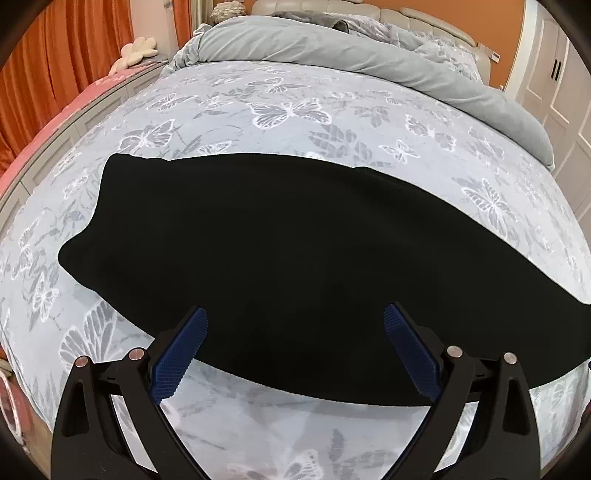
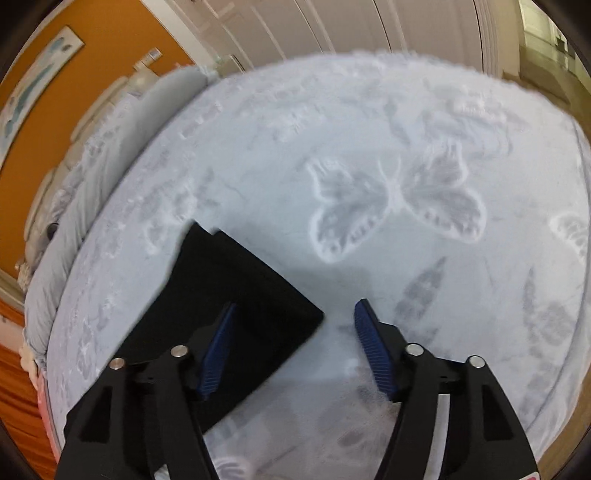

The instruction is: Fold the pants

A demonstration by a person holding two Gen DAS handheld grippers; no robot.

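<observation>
The black pants (image 1: 280, 258) lie flat across the butterfly-print bed cover, stretched from left to right in the left wrist view. My left gripper (image 1: 295, 321) is open and empty, its blue pads above the near edge of the pants. In the right wrist view the leg end of the pants (image 2: 236, 295) shows as a dark rectangle with a square corner. My right gripper (image 2: 295, 314) is open and empty, hovering over that corner, its left finger over the cloth and its right finger over the bed cover.
The bed cover (image 1: 295, 92) is pale grey with white butterflies. A bunched grey duvet (image 1: 332, 48) lies at the head of the bed. Orange curtains (image 1: 55, 74) hang at the left, white wardrobe doors (image 2: 332, 26) stand beyond the bed's far side.
</observation>
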